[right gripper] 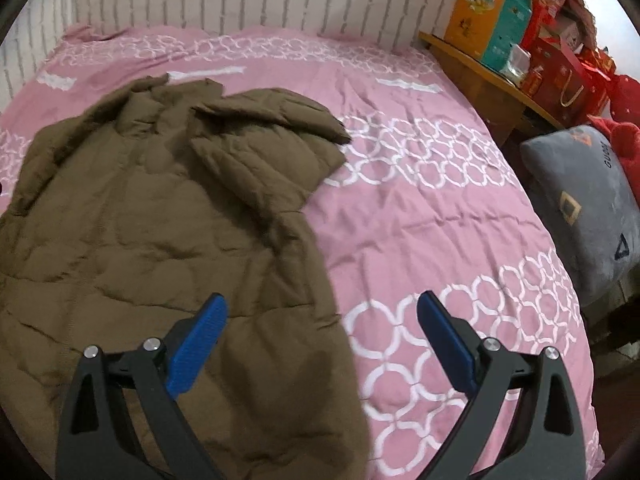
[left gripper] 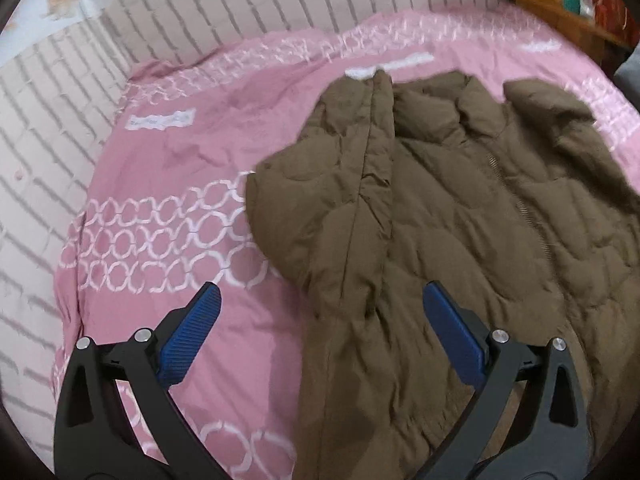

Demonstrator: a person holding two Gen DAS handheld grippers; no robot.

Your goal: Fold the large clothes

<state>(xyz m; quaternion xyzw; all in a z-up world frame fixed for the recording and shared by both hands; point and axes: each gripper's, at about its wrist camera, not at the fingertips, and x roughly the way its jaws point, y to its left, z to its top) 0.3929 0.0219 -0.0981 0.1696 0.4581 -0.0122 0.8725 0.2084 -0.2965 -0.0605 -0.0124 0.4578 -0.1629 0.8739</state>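
Note:
An olive-brown quilted jacket (left gripper: 460,216) lies spread on the pink bed cover (left gripper: 168,160), zip up the middle, collar at the far end. Its left sleeve is folded in over the body. My left gripper (left gripper: 320,300) is open and empty above the jacket's left edge. In the right wrist view the jacket (right gripper: 160,208) fills the left half, with its right sleeve folded in near the collar. My right gripper (right gripper: 322,308) is open and empty above the jacket's right hem edge, over the pink cover (right gripper: 420,220).
A white brick-pattern wall (left gripper: 240,4) runs behind the bed. A wooden shelf (right gripper: 472,68) with colourful boxes (right gripper: 492,28) stands at the right. A grey cushion (right gripper: 584,208) lies beside the bed's right edge.

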